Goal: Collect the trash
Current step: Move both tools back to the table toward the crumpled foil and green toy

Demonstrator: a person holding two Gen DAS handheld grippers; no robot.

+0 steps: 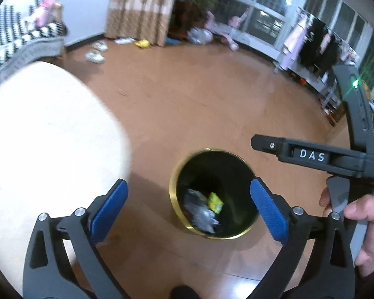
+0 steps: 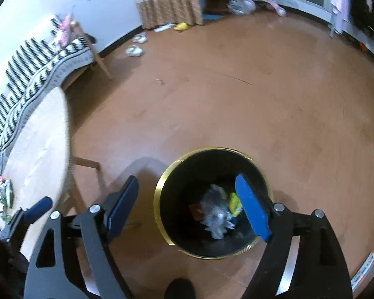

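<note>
Left gripper (image 1: 189,201) and right gripper (image 2: 187,205) fingers apart, empty, above gold-rimmed trash bin (image 2: 159,199) holding crumpled wrappers (image 2: 218,218), wooden floor (image 2: 236,99)

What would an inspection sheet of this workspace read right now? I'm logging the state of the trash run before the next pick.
Surface: pale table at left, over a brown wood floor.
Job's things: black gold-rimmed trash bin on the floor, holding a silvery crumpled wrapper, a yellow packet and something reddish; more wrappers lie on the table's near end.
Clutter: white shoes and a yellow item by the curtain.
Grippers: left gripper and right gripper both open, empty, above the bin.
Cables: nothing seen.
Surroundings: black-and-white patterned sofa, curtain, windows, hanging clothes.
</note>
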